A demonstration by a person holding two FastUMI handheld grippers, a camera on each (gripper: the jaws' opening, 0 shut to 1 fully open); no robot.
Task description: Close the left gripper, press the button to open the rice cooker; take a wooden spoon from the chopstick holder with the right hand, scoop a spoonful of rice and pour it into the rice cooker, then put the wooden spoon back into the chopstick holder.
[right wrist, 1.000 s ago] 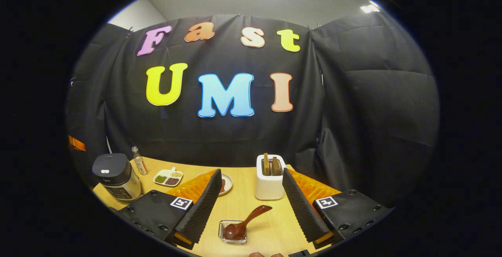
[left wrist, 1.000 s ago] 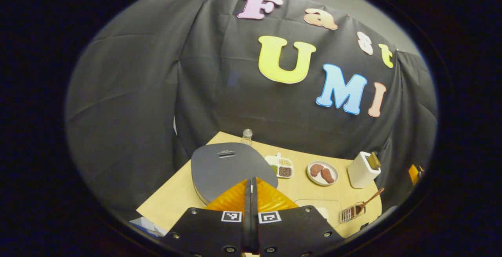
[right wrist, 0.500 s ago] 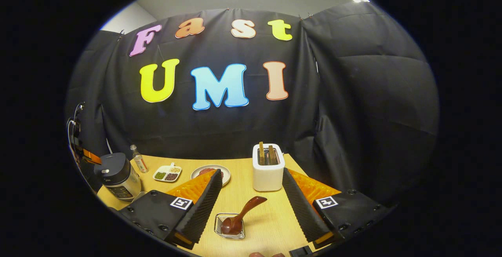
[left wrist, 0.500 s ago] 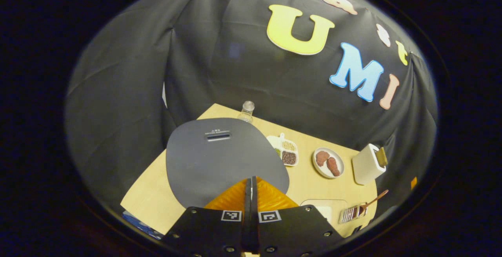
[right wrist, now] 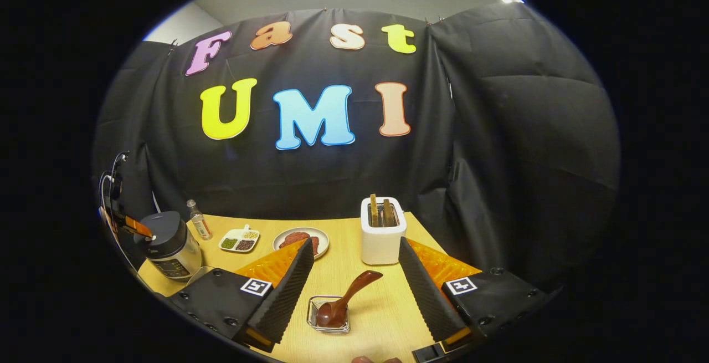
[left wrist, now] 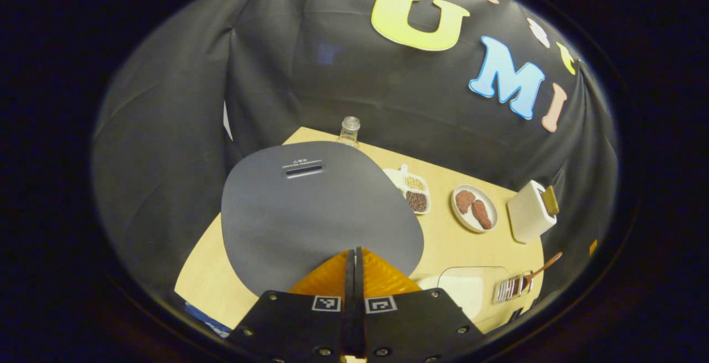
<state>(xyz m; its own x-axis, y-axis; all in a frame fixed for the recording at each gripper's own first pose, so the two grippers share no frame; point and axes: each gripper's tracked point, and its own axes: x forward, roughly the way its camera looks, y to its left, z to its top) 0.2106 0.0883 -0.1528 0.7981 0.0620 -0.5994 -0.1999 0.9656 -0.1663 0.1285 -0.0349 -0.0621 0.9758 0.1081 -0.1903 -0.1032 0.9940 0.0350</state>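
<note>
The rice cooker has a grey lid that lies shut just under my left gripper. That gripper is shut with nothing between its fingers, its tips over the lid's near edge. In the right gripper view the cooker stands at the far left, with the left gripper at its top edge. A dark wooden spoon leans in a small wire chopstick holder, between the spread fingers of my open right gripper. The spoon and a clear container of rice also appear in the left gripper view.
On the wooden table stand a white toaster with two slices, a plate of brown meat pieces, a divided dish of grains and a small bottle. Black cloth walls close in behind and on both sides.
My left gripper has come down toward the cooker, whose lid now looks much larger. The right gripper has barely shifted and stays open around the spoon.
</note>
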